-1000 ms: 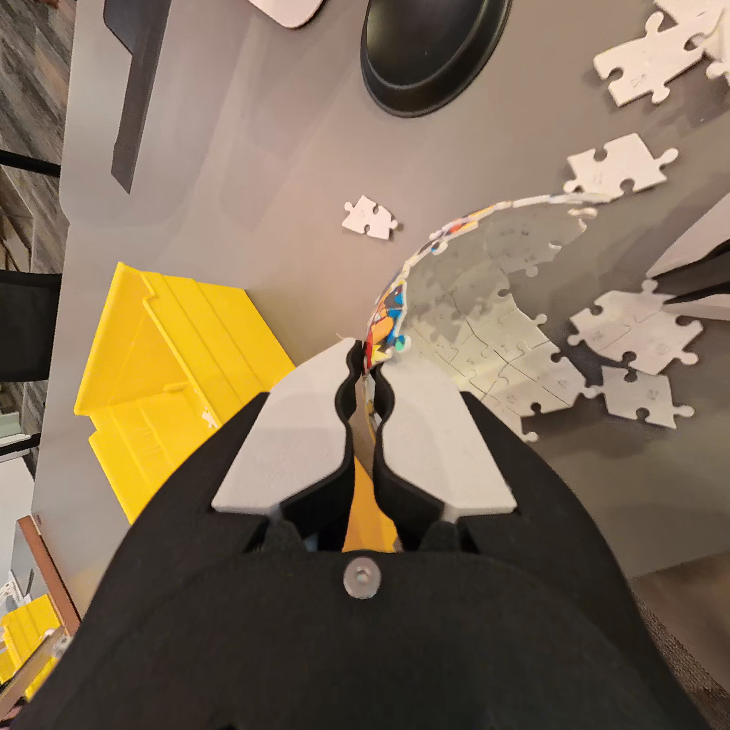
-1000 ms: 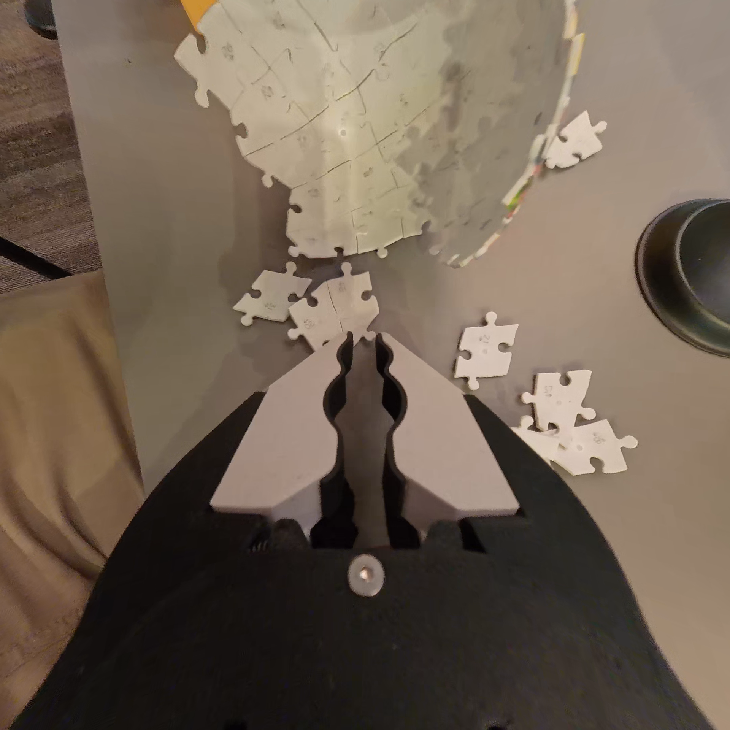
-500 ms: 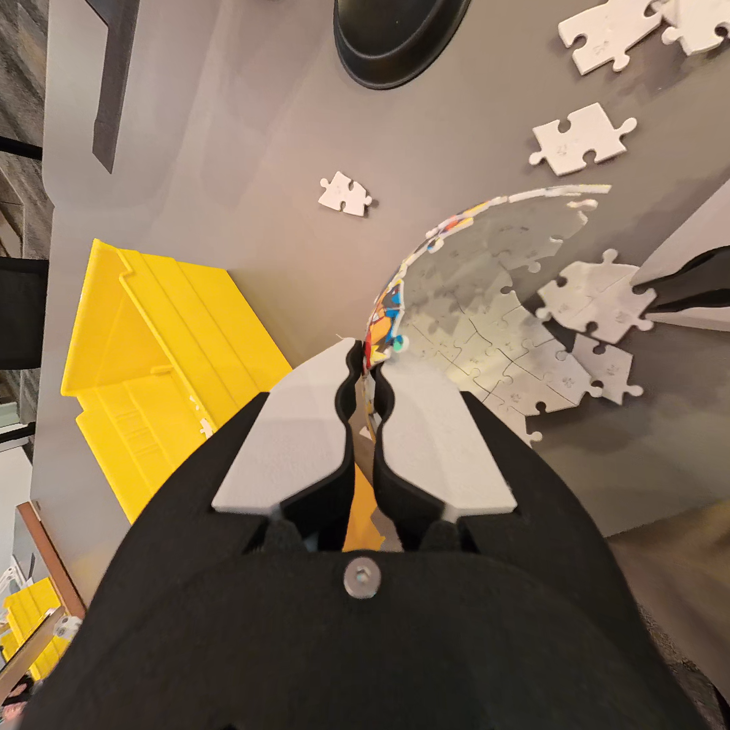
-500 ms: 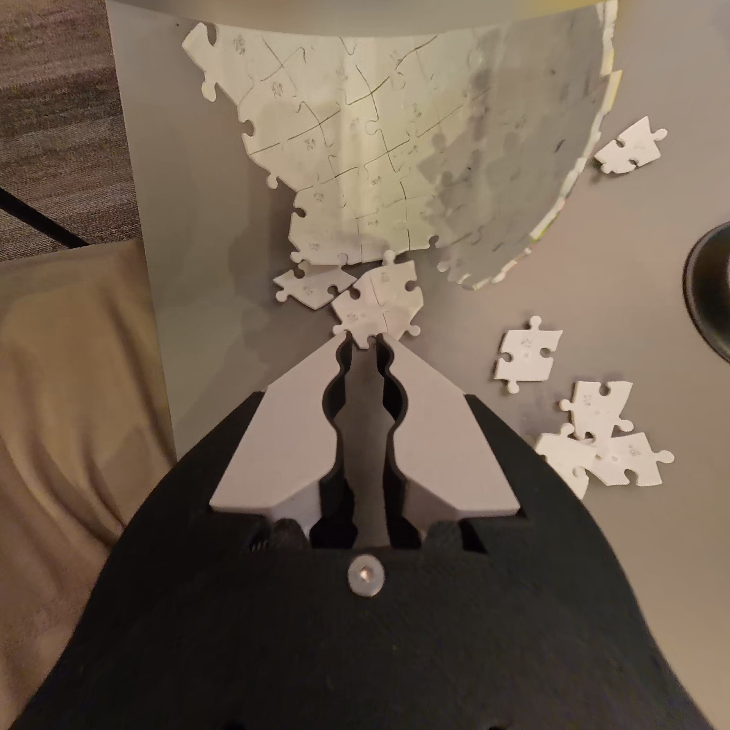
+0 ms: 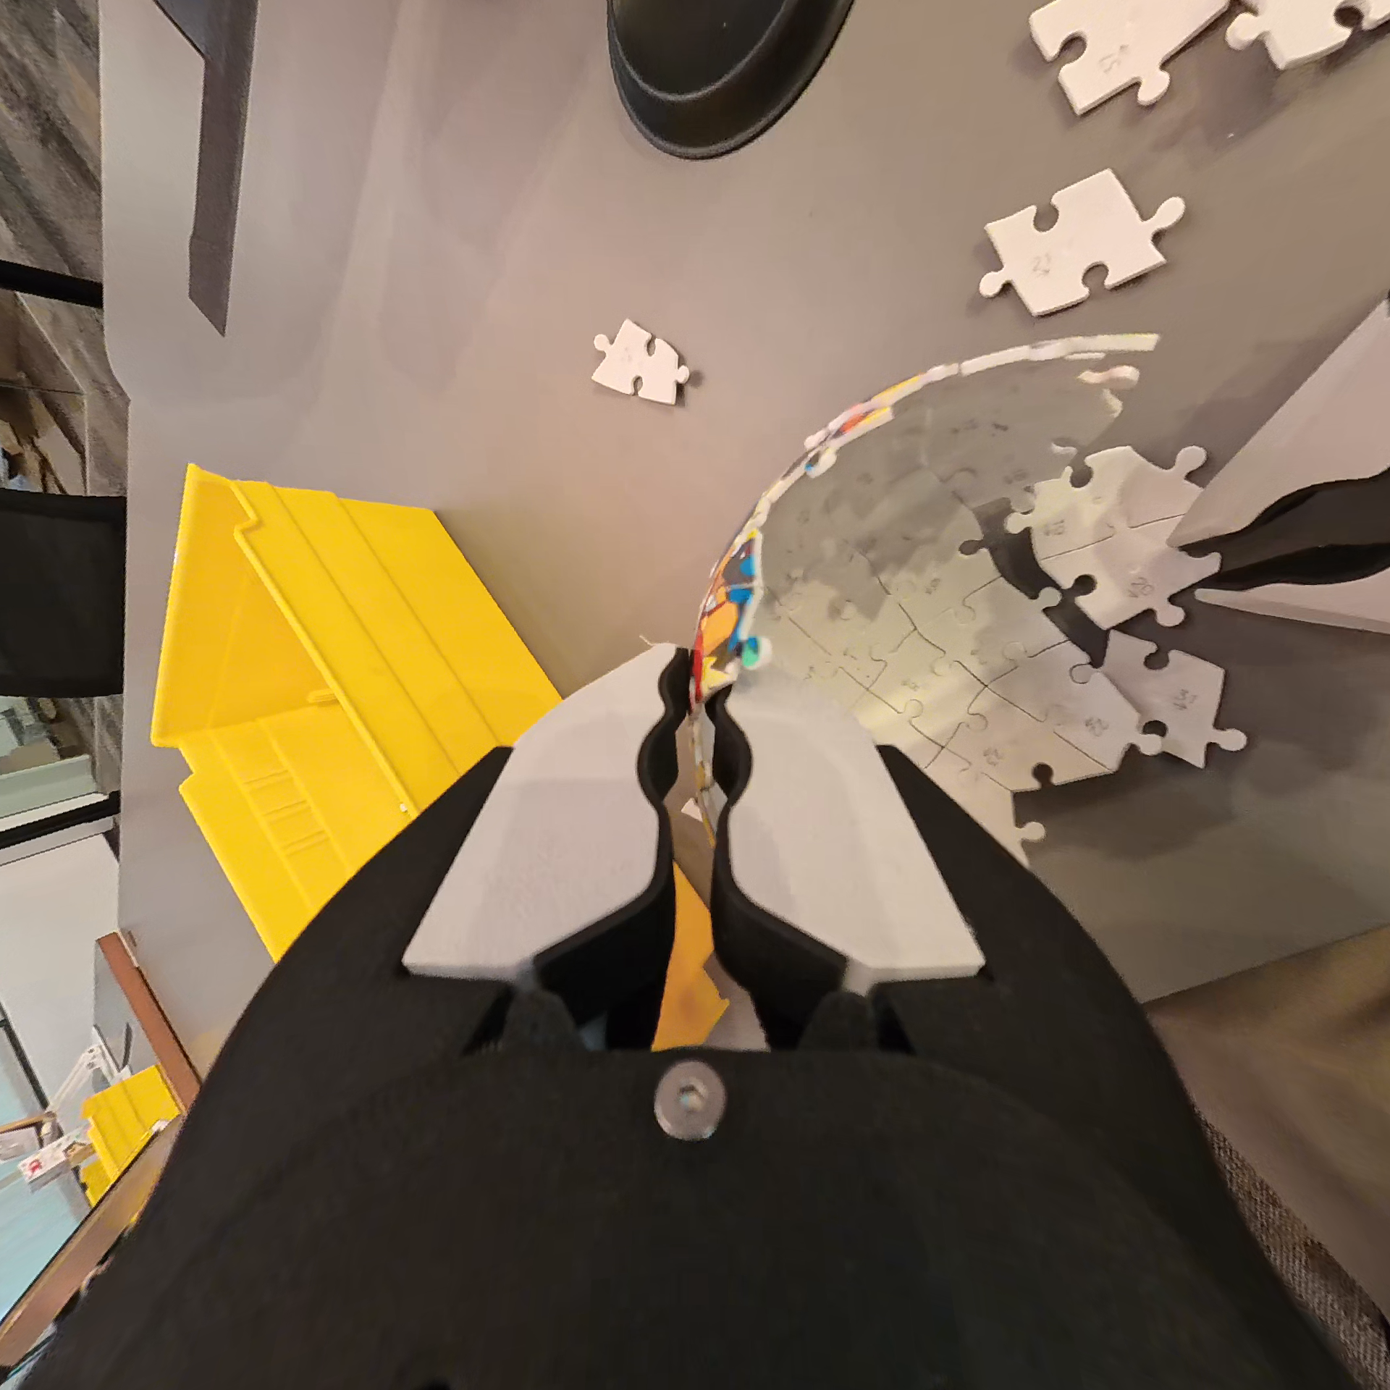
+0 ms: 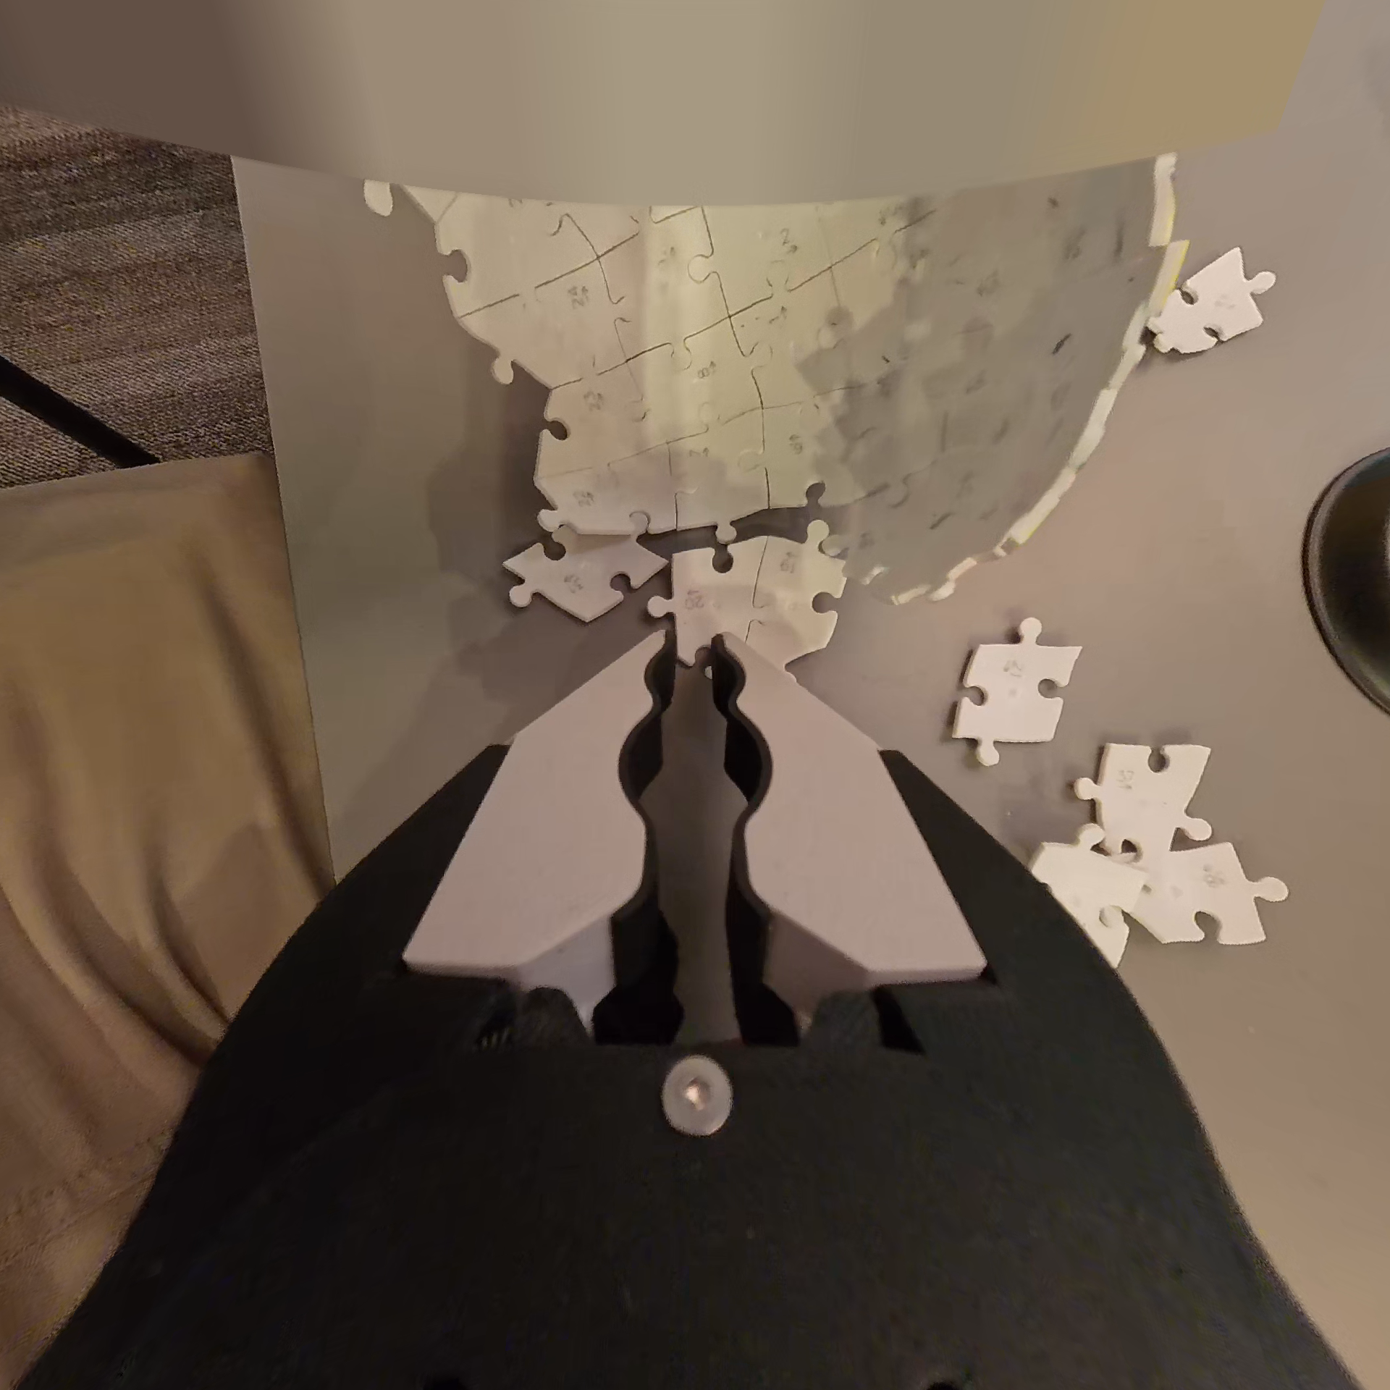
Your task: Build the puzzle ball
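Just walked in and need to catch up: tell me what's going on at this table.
A person is building a puzzle ball with two handheld grippers. The left gripper is shut on the rim of the half-built puzzle shell, steadying it. The right gripper pinches a joined pair of pieces at the shell's open lower edge, not yet locked in. Loose white pieces lie on the grey table.

A yellow bin (image 5: 316, 677) lies on the grey table (image 5: 466, 248); beyond it, perhaps a black dish (image 5: 714, 68).

Left gripper (image 5: 701, 681) clamped on partial puzzle ball (image 5: 887, 602) rim; yellow bin (image 5: 316, 677) left on counter (image 5: 489, 263); right gripper (image 5: 1185, 553) pinching joined pieces (image 5: 1113, 541).
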Demonstrator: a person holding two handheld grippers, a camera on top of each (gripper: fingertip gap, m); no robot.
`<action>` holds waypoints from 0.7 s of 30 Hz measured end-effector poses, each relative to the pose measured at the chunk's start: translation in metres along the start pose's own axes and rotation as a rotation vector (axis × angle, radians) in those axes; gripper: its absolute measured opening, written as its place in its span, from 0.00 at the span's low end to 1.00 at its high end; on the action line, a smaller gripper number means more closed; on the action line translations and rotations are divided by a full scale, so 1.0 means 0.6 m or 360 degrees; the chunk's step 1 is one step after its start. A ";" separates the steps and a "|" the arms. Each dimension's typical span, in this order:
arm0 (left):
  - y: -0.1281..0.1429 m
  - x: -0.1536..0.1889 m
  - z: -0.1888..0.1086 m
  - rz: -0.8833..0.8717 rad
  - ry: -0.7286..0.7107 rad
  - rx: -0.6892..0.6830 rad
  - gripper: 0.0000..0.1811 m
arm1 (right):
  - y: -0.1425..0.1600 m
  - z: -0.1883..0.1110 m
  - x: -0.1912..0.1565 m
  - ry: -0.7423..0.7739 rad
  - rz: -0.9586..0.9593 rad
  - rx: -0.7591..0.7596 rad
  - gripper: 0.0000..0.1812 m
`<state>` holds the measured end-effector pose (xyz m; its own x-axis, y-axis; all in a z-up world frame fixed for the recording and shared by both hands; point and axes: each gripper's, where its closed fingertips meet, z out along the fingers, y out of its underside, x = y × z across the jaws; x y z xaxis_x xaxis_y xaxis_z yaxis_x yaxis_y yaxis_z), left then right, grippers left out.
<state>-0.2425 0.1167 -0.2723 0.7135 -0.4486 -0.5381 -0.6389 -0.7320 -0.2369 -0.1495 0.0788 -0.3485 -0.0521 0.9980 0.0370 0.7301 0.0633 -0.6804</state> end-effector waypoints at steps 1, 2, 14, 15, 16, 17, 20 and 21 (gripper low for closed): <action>0.001 0.000 0.001 0.0002 -0.0001 -0.0008 0.02 | 0.000 0.000 0.000 -0.0002 -0.0002 0.0000 0.04; 0.002 -0.001 0.003 0.0003 -0.0001 -0.0014 0.02 | 0.001 -0.001 -0.001 -0.0004 -0.0005 0.0000 0.04; -0.009 -0.005 0.019 0.0071 -0.0055 -0.0058 0.03 | 0.004 -0.003 0.000 -0.0004 -0.0050 -0.0006 0.04; -0.011 -0.005 0.019 0.0077 -0.0060 -0.0058 0.03 | 0.004 -0.003 0.000 -0.0003 -0.0054 -0.0006 0.04; -0.013 -0.004 0.018 0.0085 -0.0064 -0.0057 0.03 | 0.004 -0.003 -0.001 -0.0003 -0.0064 -0.0008 0.04; -0.015 -0.004 0.019 0.0088 -0.0065 -0.0056 0.03 | 0.005 -0.004 -0.001 0.0001 -0.0078 -0.0014 0.04; -0.017 -0.004 0.020 0.0095 -0.0075 -0.0062 0.03 | 0.006 -0.004 -0.002 0.0006 -0.0093 -0.0021 0.04; -0.017 -0.004 0.020 0.0097 -0.0078 -0.0063 0.03 | 0.006 -0.004 -0.001 0.0005 -0.0093 -0.0020 0.04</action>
<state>-0.2409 0.1314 -0.2785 0.6583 -0.4679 -0.5897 -0.6680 -0.7242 -0.1712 -0.1452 0.0781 -0.3490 -0.0927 0.9926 0.0786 0.7343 0.1215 -0.6679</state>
